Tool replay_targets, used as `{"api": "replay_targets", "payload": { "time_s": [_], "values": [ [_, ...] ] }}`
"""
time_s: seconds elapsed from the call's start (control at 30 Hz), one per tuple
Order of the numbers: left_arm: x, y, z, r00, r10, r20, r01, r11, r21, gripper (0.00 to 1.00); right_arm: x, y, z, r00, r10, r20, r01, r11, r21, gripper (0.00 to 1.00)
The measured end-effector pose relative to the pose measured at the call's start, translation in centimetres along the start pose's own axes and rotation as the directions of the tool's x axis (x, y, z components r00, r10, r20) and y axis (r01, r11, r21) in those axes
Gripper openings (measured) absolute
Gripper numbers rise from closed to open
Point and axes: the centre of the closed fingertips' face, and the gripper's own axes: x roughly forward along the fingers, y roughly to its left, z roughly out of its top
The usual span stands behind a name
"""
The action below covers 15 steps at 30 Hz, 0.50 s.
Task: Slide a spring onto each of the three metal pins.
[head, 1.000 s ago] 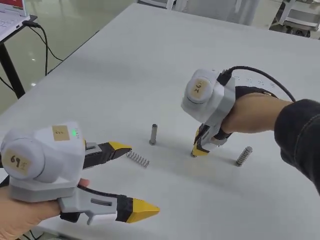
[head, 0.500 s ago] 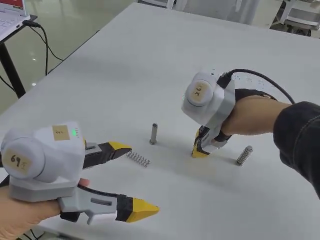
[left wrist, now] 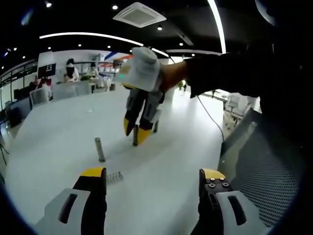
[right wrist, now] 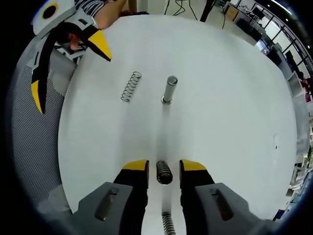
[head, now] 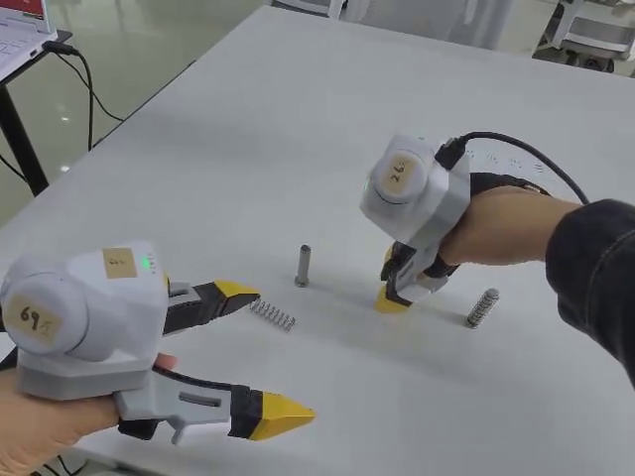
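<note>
A bright open office surrounds the smooth white table [head: 298,119]. At its near left corner the left gripper [head: 270,351] gapes wide, empty. Mid-table the right gripper [head: 389,299] points down, jaws slightly parted around an upright spring [right wrist: 164,172], not pinching it. A bare pin [head: 304,266] stands beside a loose spring [head: 272,315], which a careless nudge could send rolling across the slick top.

White table [head: 298,119]: upright pin [head: 303,266], flat spring [head: 272,314], second spring [head: 483,308] standing.
</note>
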Motion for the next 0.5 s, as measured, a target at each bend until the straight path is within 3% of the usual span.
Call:
{"api": "replay_targets", "payload": {
  "time_s": [0.33,0.5],
  "values": [
    [0.0,-0.1,0.1,1.0,-0.001,-0.002,0.001,1.0,0.005,0.73,-1.5,0.4,2.1,0.9988,-0.032,0.038,0.033,0.999,-0.035,0.25],
    [-0.1,0.0,0.2,1.0,0.001,-0.001,-0.001,1.0,0.005,0.73,-1.6,0.9,3.3,0.9973,-0.02,0.071,0.022,0.999,-0.029,0.24]
  ]
}}
